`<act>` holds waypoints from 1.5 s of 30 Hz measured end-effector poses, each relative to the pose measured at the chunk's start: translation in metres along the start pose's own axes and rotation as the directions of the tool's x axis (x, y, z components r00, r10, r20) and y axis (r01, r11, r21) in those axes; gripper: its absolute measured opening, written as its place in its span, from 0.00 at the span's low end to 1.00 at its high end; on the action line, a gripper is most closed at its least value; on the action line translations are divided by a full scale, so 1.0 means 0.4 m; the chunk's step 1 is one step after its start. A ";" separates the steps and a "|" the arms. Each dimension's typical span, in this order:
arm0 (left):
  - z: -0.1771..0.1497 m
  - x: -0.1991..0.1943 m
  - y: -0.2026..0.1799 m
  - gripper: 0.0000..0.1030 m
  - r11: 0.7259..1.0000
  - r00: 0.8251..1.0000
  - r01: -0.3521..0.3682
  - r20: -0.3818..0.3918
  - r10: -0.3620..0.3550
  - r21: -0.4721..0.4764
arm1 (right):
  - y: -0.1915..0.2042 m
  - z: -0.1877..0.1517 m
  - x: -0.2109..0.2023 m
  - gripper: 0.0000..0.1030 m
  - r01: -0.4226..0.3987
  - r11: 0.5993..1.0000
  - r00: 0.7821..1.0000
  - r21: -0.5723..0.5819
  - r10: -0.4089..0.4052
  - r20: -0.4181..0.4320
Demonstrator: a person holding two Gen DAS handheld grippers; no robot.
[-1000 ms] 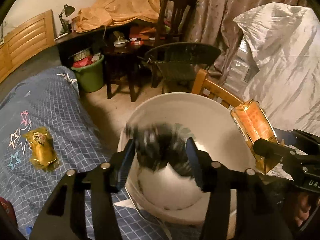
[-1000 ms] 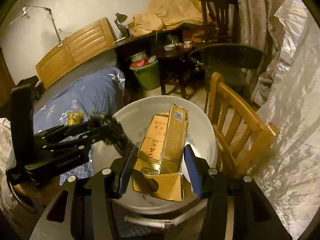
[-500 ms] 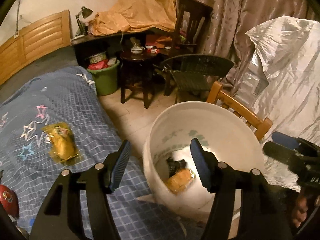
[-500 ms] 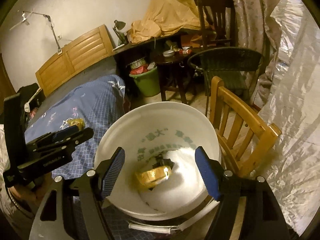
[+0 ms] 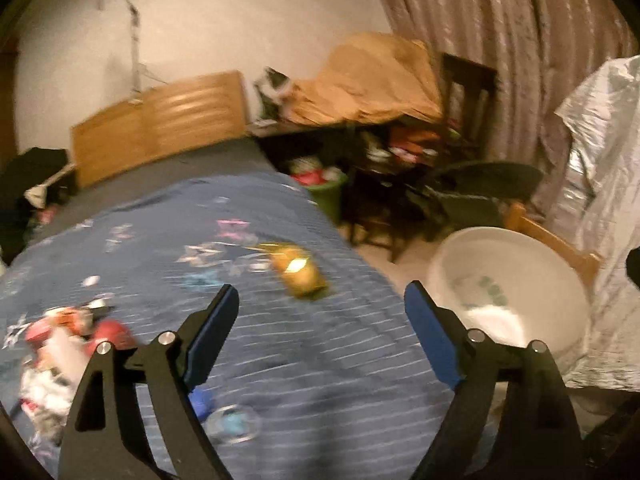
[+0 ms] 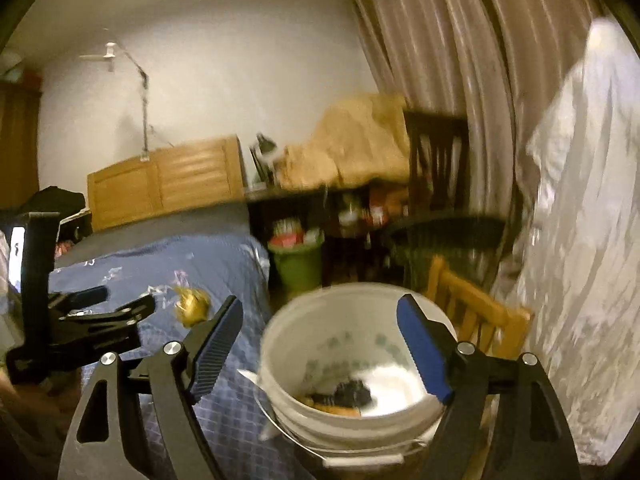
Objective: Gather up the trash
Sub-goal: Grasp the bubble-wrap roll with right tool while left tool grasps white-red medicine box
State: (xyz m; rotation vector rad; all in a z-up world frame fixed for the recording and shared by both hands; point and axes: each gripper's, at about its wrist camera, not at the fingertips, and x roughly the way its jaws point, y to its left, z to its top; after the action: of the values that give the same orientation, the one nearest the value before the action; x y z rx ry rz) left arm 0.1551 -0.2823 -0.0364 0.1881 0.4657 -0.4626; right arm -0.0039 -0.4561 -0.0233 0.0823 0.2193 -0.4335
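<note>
Both empty, between pickups. Left gripper (image 5: 322, 320) spread wide over the bed (image 5: 200, 232); right gripper (image 6: 320, 344) spread too, above the white bucket (image 6: 280, 344), which holds some trash at the bottom. Likely next target: the gold wrapper (image 5: 298, 274) on the bedspread, at 12 o'clock just beyond the left fingertips. Its long axis seems to run roughly 11-to-5, though the frame's blurred. Next move probably calls for advancing, turning the jaws across the narrow width, then closing. Red-white litter (image 5: 72, 340) sits at 9 o'clock.

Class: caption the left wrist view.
Open left gripper above blue star-patterned bedspread, facing crumpled gold wrapper.
</note>
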 end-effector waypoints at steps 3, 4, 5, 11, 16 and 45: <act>-0.039 -0.055 0.081 0.82 0.997 0.997 -0.073 0.027 0.073 -0.008 | 0.085 -0.019 -0.027 0.78 -0.027 0.998 0.999 -0.064 0.029 0.038; -0.054 -0.073 0.113 0.82 0.995 0.994 -0.101 0.033 0.101 -0.010 | 0.114 -0.028 -0.031 0.78 -0.040 0.996 0.998 -0.083 0.043 0.038; -0.062 -0.085 0.137 0.82 0.993 0.992 -0.119 0.036 0.119 -0.014 | 0.145 -0.037 -0.033 0.78 -0.061 0.993 0.997 -0.100 0.064 0.033; -0.127 -0.174 0.325 0.83 0.963 0.968 -0.245 0.028 0.249 -0.109 | 0.306 -0.075 -0.033 0.78 -0.178 0.974 0.984 -0.142 0.176 -0.032; -0.207 -0.234 0.473 0.83 0.920 0.943 -0.331 -0.034 0.331 -0.209 | 0.468 -0.112 -0.031 0.79 -0.291 0.931 0.955 -0.220 0.271 -0.118; -0.408 -0.083 1.067 0.54 0.919 0.930 -0.101 -0.364 -0.049 -0.382 | 1.175 -0.189 0.260 0.61 -0.797 0.535 0.583 -0.281 0.560 -0.589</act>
State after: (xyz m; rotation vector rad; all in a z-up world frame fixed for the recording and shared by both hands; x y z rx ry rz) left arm 0.2658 0.1513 -0.1344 -0.1152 0.9150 -0.2961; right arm 0.2733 -0.0636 -0.1053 -0.2820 0.7194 0.5062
